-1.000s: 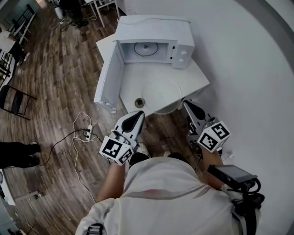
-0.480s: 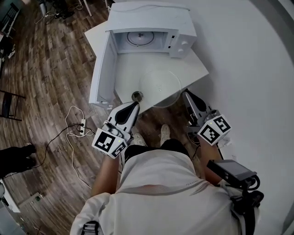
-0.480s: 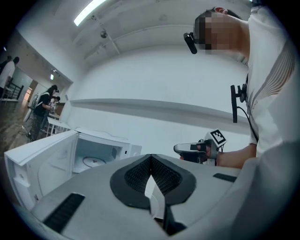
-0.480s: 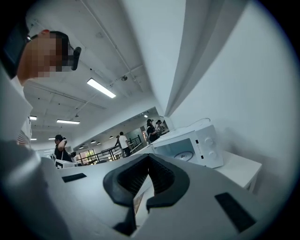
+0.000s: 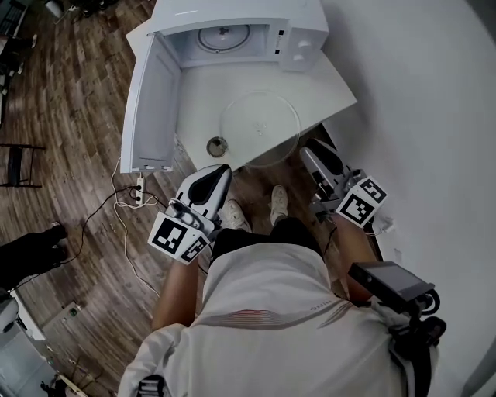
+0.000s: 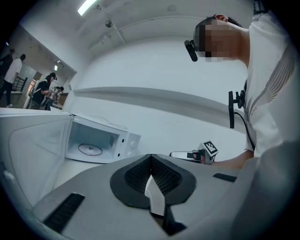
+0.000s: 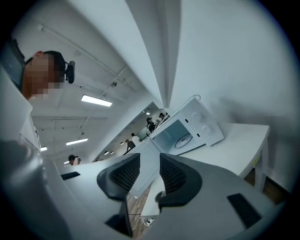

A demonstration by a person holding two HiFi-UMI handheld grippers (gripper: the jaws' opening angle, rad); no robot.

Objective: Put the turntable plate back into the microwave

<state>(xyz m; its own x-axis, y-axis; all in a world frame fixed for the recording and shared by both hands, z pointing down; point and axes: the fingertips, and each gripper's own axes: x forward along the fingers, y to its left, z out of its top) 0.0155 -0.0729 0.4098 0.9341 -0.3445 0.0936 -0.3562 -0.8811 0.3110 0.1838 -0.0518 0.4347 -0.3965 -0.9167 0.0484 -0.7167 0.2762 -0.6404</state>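
The clear glass turntable plate (image 5: 260,124) lies flat on the white table (image 5: 198,101), its near rim reaching over the front edge. Behind it stands the white microwave (image 5: 240,12), its door (image 5: 147,105) swung wide to the left and a roller ring (image 5: 223,36) on the cavity floor. The microwave (image 6: 93,143) shows open in the left gripper view too. My left gripper (image 5: 219,170) is shut and empty just short of the table's front edge. My right gripper (image 5: 310,153) sits by the plate's near right rim; its jaws have just been opening, with nothing between them.
A small round dark-centred object (image 5: 217,146) sits on the table left of the plate. A power strip with cables (image 5: 139,190) lies on the wooden floor at left. A black chair (image 5: 15,159) stands far left. A white wall runs along the right.
Both grippers have come closer to the table's front edge and the plate. The right gripper's jaws, together before, now stand apart. The left stays shut.
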